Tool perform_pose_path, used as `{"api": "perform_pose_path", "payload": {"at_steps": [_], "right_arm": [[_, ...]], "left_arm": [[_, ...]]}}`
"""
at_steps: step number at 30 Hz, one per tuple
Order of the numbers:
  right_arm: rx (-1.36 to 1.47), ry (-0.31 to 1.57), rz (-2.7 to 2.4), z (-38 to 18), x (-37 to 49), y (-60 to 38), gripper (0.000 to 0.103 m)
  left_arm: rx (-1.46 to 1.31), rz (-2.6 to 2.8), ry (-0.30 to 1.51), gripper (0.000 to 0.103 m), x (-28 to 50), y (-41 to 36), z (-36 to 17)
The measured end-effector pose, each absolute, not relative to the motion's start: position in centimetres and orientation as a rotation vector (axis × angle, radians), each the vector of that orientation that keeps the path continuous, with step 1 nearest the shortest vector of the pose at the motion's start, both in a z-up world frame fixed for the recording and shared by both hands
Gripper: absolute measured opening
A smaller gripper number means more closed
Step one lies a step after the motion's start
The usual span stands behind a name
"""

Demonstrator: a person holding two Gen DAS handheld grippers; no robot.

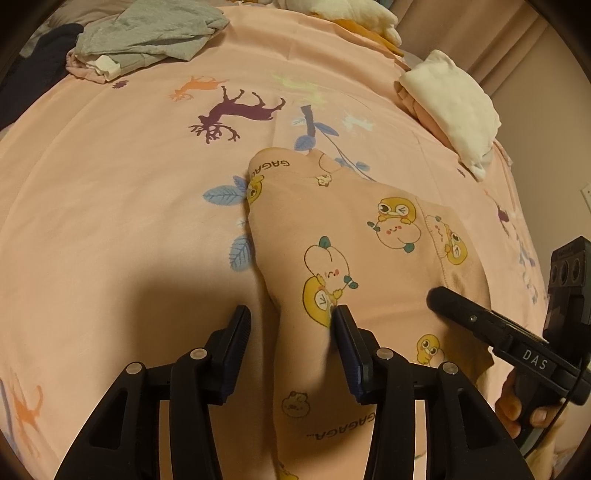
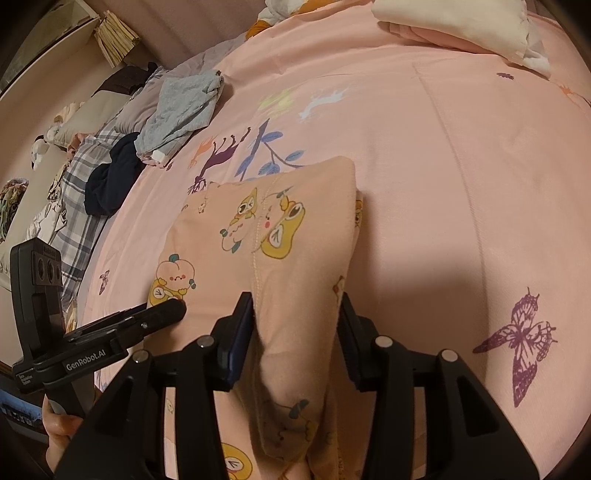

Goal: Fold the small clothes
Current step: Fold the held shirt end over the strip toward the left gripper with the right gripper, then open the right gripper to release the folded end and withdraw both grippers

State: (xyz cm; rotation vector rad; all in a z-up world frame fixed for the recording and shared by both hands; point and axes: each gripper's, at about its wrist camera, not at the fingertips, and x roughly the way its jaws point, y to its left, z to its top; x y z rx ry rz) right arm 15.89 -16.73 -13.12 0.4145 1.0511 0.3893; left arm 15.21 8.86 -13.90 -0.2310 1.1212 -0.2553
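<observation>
Left gripper point(image 1: 291, 314), foreground of the left wrist view: jaws partly apart, straddling a raised fold of the peach garment point(image 1: 354, 258). Its right finger point(image 1: 345, 332) touches the cloth; its left finger point(image 1: 236, 332) stands clear of it, over the bedsheet point(image 1: 110, 221). Nothing is clamped.

Right gripper point(image 2: 297, 306), foreground of the right wrist view: jaws partly apart and opening, with a ridge of the same garment between them. The left finger point(image 2: 242, 325) lies against the cloth; whether the right finger presses it cannot be told.

The garment, printed with cartoon peaches and yellow figures, lies near the middle of the pink bedsheet, patterned with deer, leaves and butterflies.

Far left of the bed: a rumpled grey garment point(image 1: 147, 33) beside a dark one point(image 1: 37, 74), with a plaid cloth point(image 2: 77, 192) further out. Far right: a folded cream piece point(image 1: 454, 107) resting on a folded pink item.

Each gripper's handle is held by a hand point(image 1: 517, 410).
</observation>
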Motion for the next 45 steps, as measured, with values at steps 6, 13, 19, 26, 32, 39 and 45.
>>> {"api": "perform_pose_path", "payload": {"at_steps": [6, 13, 19, 26, 32, 39, 45], "right_arm": [[0.422, 1.048, 0.380, -13.0, 15.7, -17.2, 0.046], [0.439, 1.046, 0.363, -13.0, 15.4, -18.0, 0.048], [0.442, 1.042, 0.355, -12.9, 15.1, -18.4, 0.048], [0.448, 1.039, 0.335, -12.9, 14.8, -18.8, 0.053], [0.465, 1.037, 0.310, -12.9, 14.5, -19.7, 0.061], [0.470, 1.030, 0.268, -12.4, 14.2, -20.8, 0.063], [0.442, 1.019, 0.208, -11.6, 13.9, -21.9, 0.075]], "left_arm": [[-0.227, -0.248, 1.116, 0.046, 14.8, 9.2, -13.8], [-0.224, -0.239, 1.112, 0.046, 14.3, 9.3, -13.6], [-0.220, -0.232, 1.110, 0.046, 14.0, 9.5, -13.5], [-0.211, -0.215, 1.104, 0.051, 13.1, 10.1, -13.3], [-0.219, -0.209, 1.102, 0.058, 12.0, 11.1, -13.1], [-0.191, -0.184, 1.094, 0.062, 10.8, 12.0, -12.6], [-0.191, -0.159, 1.091, 0.065, 10.0, 13.3, -12.3]]}}
